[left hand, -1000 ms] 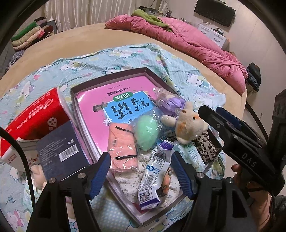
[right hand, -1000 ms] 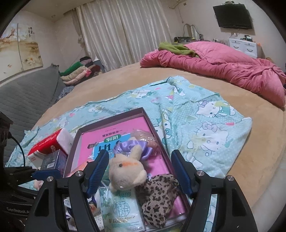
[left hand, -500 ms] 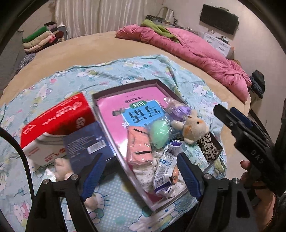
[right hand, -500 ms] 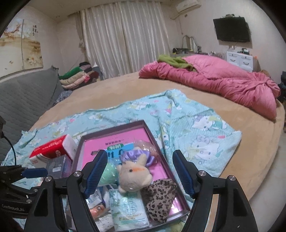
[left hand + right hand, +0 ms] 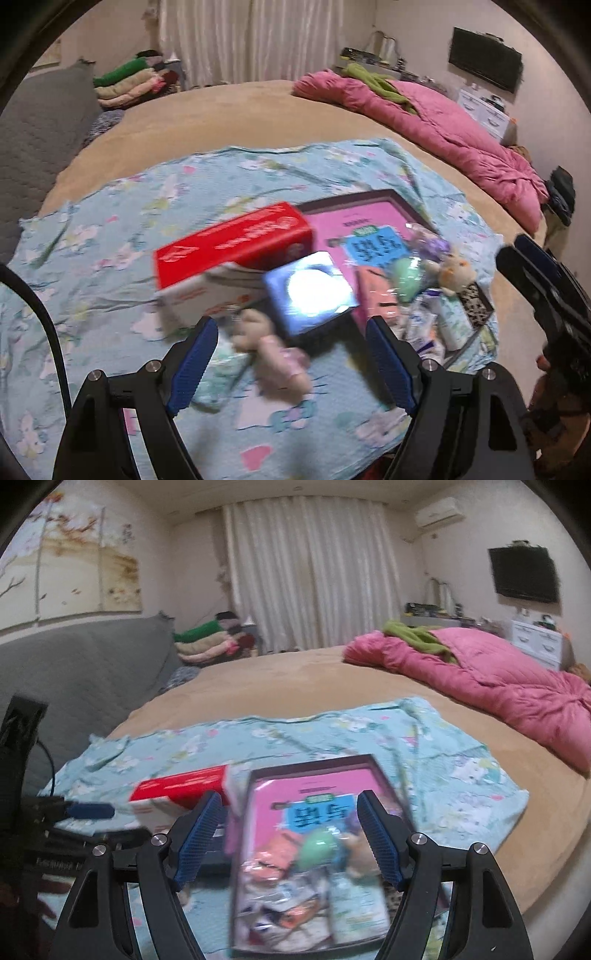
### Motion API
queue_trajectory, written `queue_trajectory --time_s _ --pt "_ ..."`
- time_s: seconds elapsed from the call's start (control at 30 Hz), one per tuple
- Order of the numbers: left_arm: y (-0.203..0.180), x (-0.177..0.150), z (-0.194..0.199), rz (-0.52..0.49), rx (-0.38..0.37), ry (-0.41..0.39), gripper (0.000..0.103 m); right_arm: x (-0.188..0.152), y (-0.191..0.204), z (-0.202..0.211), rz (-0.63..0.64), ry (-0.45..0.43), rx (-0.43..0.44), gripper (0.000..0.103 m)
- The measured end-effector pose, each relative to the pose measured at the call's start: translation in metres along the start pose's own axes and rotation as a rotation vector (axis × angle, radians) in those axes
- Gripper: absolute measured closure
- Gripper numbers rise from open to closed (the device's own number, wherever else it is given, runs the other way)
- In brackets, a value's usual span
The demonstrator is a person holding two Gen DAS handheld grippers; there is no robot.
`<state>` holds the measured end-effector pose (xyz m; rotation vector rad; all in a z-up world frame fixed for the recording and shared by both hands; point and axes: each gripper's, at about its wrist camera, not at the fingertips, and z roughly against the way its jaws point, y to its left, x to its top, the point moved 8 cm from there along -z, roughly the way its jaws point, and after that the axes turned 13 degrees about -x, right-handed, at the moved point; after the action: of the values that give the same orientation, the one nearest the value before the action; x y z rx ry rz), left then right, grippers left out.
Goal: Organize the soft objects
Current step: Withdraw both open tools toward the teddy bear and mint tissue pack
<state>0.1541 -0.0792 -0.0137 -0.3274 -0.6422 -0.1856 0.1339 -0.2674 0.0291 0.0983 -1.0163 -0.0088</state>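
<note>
My left gripper (image 5: 291,360) hangs open over the blue cartoon blanket (image 5: 110,240), holding nothing. A pink plush doll (image 5: 275,352) lies on the blanket below its fingers. Just beyond are a red tissue box (image 5: 232,243) and a dark blue box (image 5: 312,291) with glare on it. To the right, a purple-rimmed tray (image 5: 384,195) holds a pink book, a peach pouch (image 5: 376,291), a green sponge (image 5: 406,277), a beige plush bunny (image 5: 454,269), leopard cloth and packets. My right gripper (image 5: 291,836) is open and empty above the tray (image 5: 258,775), whose contents are blurred.
The blanket lies on a round tan bed (image 5: 221,110). A pink duvet (image 5: 443,140) is heaped at the far right, folded clothes (image 5: 129,81) at the far left by a grey quilted headboard (image 5: 74,672). The bed edge drops off right of the tray.
Both grippers rose and drew back from the tray. The left view swung left, so the tissue box and pink doll now sit centre. The left jaws widened a little.
</note>
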Motion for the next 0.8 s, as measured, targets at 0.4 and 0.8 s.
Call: queue_trajectory --time_s 0.4,0.8 --pt "0.07 -0.023 0.028 0.093 0.035 -0.022 0.021 -0.027 0.086 0.005 0.094 0.091 0.127 0.026" --pt "0.097 -0.057 -0.007 0.131 -0.043 0.03 0.021 -0.07 0.121 -0.033 0.128 0.233 0.146 0.026"
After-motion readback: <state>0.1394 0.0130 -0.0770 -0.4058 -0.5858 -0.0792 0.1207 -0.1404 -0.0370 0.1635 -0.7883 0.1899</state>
